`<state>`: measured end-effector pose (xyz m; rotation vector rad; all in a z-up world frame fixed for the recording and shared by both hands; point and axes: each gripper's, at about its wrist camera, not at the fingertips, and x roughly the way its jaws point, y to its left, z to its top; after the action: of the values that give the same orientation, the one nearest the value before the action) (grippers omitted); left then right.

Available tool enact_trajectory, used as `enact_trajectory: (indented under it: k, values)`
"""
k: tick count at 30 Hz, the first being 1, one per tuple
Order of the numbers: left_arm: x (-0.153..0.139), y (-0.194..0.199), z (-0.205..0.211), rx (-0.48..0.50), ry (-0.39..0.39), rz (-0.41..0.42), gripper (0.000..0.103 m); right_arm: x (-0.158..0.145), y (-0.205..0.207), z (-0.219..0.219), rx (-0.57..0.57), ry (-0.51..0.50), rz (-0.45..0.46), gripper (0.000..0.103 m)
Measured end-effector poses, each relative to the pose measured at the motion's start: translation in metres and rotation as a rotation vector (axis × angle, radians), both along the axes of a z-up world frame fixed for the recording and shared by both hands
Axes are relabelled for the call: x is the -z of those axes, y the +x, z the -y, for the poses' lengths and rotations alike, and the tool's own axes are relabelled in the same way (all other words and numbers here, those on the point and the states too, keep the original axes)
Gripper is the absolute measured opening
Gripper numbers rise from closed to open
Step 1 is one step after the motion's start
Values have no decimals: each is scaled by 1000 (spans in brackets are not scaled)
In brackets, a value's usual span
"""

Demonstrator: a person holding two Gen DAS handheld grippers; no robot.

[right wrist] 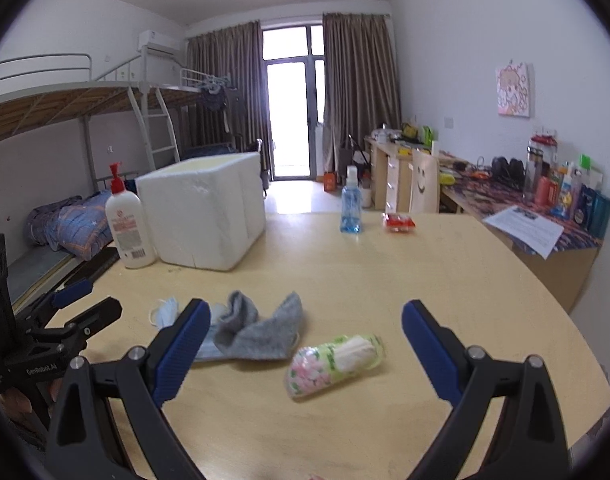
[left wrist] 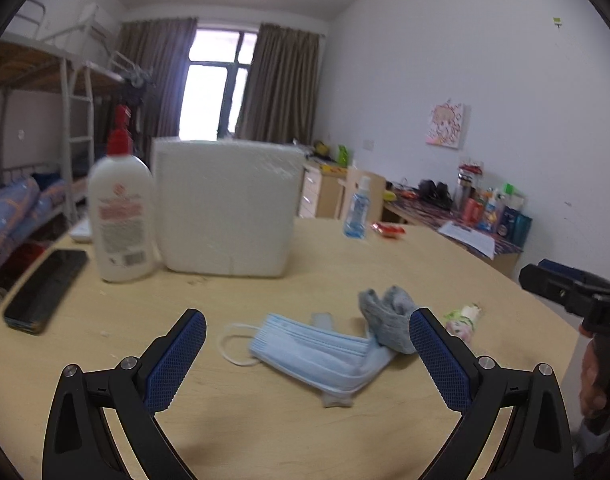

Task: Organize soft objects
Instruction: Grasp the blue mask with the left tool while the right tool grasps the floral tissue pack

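A light blue face mask (left wrist: pixel 313 354) lies on the wooden table (left wrist: pixel 265 420), between the fingers of my open left gripper (left wrist: pixel 307 354). A grey sock (left wrist: pixel 389 320) lies crumpled on the mask's right end. A green and pink tissue pack (left wrist: pixel 463 320) lies to the right of the sock. In the right wrist view the sock (right wrist: pixel 261 330) and the mask (right wrist: pixel 165 312) lie at the left and the tissue pack (right wrist: pixel 335 364) sits between the fingers of my open, empty right gripper (right wrist: pixel 303 340). A white foam box (right wrist: pixel 203 210) stands behind them.
A white lotion bottle (left wrist: pixel 119 216) with a red pump stands left of the foam box (left wrist: pixel 225 208). A black phone (left wrist: pixel 45 290) lies at the left edge. A blue spray bottle (right wrist: pixel 351 208) and a red packet (right wrist: pixel 399 222) stand at the far side. A cluttered desk (right wrist: pixel 537 216) runs along the right wall.
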<state>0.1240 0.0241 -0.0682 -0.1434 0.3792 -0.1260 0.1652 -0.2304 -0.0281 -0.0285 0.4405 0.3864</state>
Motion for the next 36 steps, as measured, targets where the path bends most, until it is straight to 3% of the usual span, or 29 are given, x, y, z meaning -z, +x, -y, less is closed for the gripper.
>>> enact_trajectory:
  k: [7, 14, 18, 20, 24, 29, 33, 36]
  values:
    - [10, 24, 15, 75, -20, -113, 102, 13, 11, 8, 5, -14, -42, 98]
    - [17, 37, 19, 83, -5, -202, 99, 30, 26, 12, -4, -18, -102, 98]
    - [25, 48, 23, 97, 13, -281, 83, 37, 31, 13, -18, -16, -124, 98]
    - [28, 54, 26, 102, 19, -312, 83, 40, 34, 14, -28, -11, -133, 98]
    - [33, 60, 33, 108, 38, -358, 65, 44, 39, 16, -36, 2, -150, 98]
    - [38, 65, 34, 90, 51, -392, 57, 48, 46, 15, -51, 12, -178, 98]
    - [39, 66, 35, 77, 59, -403, 37, 48, 50, 16, -64, 12, -183, 98]
    - [38, 64, 35, 83, 50, -397, 29, 51, 53, 16, -71, 5, -195, 98]
